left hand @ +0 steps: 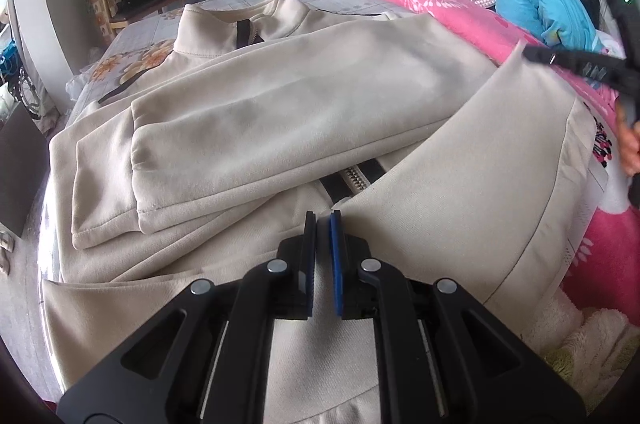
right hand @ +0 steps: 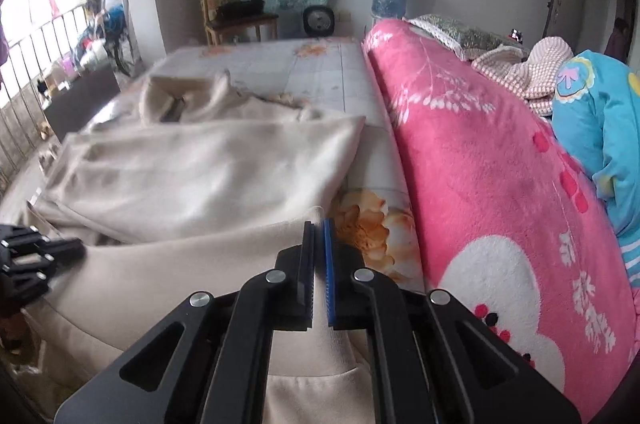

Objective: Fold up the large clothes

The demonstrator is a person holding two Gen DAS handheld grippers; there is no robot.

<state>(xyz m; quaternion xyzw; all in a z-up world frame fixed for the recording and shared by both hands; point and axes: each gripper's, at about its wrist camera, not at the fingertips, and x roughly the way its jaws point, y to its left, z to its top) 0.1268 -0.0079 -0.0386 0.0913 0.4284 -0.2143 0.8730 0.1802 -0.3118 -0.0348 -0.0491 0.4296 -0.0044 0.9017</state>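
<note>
Both black grippers [left hand: 323, 218] [right hand: 319, 224] carry silver screws, one black and one blue-padded jaw.

From my left tool [left hand: 323, 218] I see its jaws closed on the hem of the cream zip jacket [left hand: 280, 112], spread along the bed [left hand: 248, 0] with both sleeves folded across its front. The right tool [left hand: 592, 64] hangs over the pink blanket [left hand: 420, 0] at the bed's far side.

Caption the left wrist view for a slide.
Left gripper shut on the hem of a cream zip jacket spread on the bed, sleeves folded across.
</note>
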